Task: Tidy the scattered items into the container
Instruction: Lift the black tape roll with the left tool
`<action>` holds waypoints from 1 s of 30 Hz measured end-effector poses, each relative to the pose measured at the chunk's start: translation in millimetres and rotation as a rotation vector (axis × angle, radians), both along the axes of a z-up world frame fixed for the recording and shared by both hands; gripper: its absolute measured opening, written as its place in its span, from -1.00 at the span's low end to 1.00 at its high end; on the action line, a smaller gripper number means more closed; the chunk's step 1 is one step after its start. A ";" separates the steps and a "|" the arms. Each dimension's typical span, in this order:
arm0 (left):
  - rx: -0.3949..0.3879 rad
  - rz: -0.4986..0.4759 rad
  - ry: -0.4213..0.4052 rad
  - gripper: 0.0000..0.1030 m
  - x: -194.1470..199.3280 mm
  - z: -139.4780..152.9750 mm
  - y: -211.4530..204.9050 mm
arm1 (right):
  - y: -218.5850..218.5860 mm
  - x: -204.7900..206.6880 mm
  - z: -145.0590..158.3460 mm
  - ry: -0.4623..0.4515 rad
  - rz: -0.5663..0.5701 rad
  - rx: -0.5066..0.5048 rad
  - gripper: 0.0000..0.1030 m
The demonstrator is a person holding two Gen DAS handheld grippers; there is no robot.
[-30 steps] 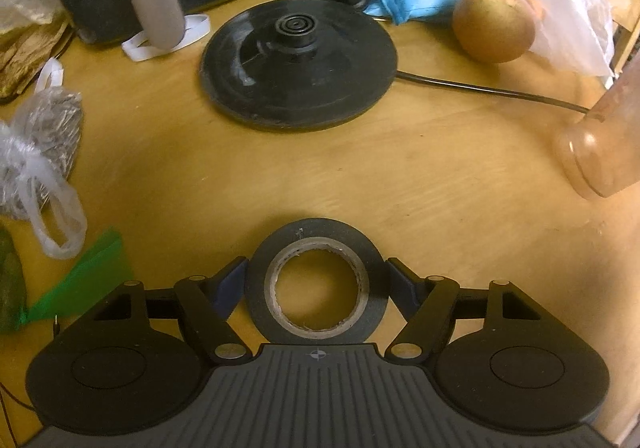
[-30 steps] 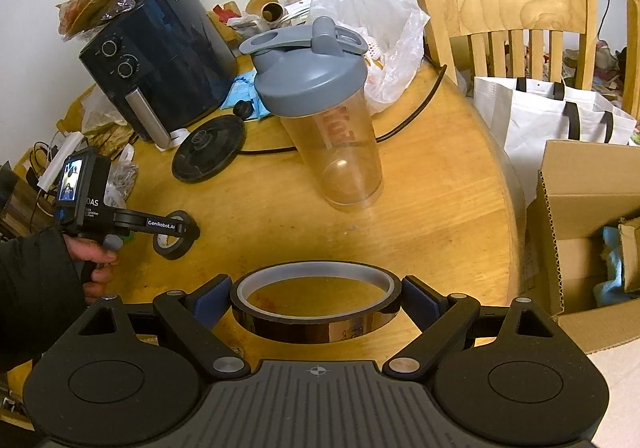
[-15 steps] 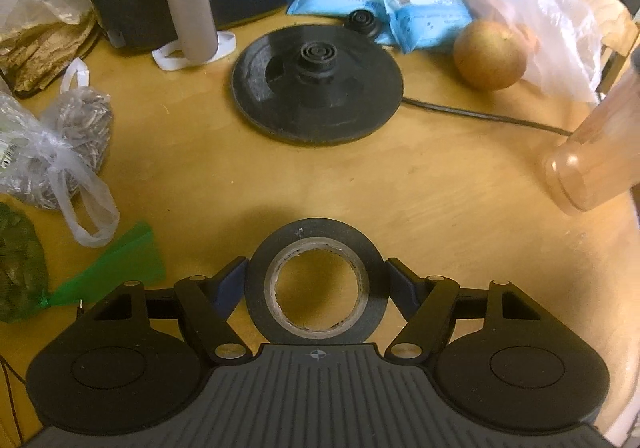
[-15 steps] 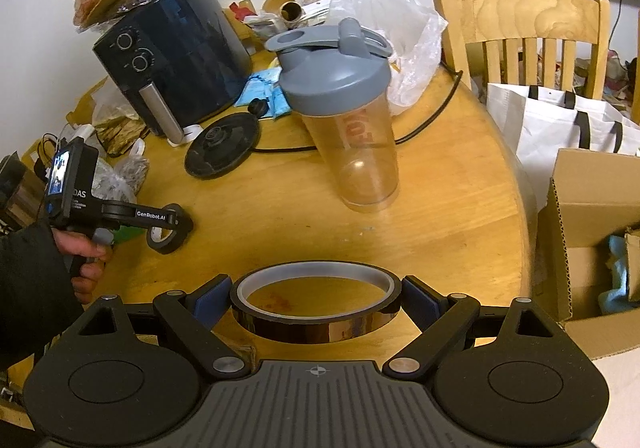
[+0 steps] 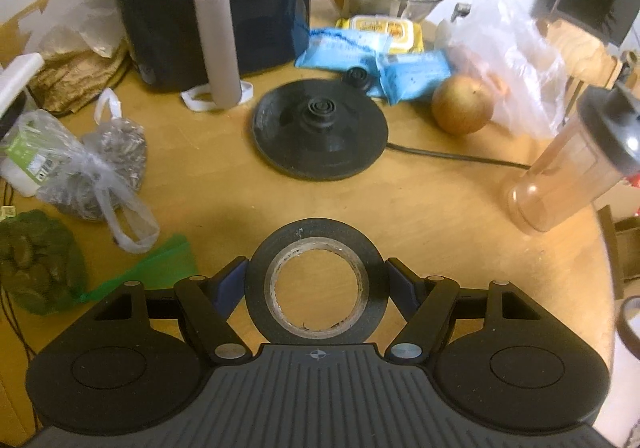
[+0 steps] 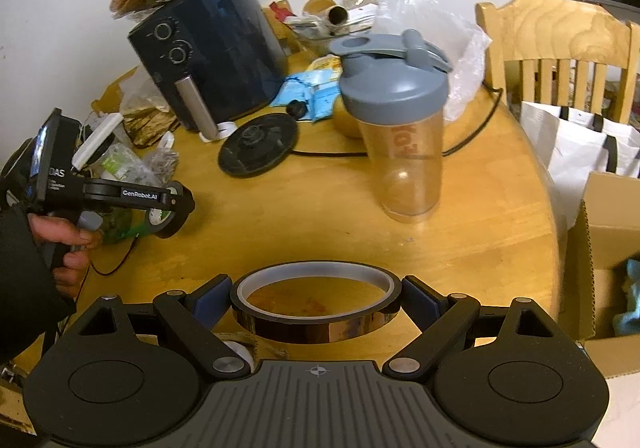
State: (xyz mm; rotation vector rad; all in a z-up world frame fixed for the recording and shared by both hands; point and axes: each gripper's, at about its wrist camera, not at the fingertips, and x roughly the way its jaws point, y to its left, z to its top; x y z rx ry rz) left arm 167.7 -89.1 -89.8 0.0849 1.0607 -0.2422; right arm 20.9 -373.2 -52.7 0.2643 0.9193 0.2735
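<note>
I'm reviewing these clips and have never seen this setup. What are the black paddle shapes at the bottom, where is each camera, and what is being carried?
No robot here: a person holds a hand-held gripper in each hand, with a camera on each looking forward along its two fingers. The black shapes are the tool's own body.

In the left view, the left hand-held gripper is shut on a black tape roll. In the right view, the right hand-held gripper is shut on an amber tape roll; the person's left hand shows at the left edge.

On the round wooden table are an air fryer, a shaker bottle and a kettle base. A cardboard box stands beside the table.
</note>
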 end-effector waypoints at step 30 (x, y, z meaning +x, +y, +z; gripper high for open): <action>-0.186 0.056 -0.156 0.41 -134.2 90.5 52.9 | 79.8 -19.2 45.4 -0.139 0.212 -0.056 0.77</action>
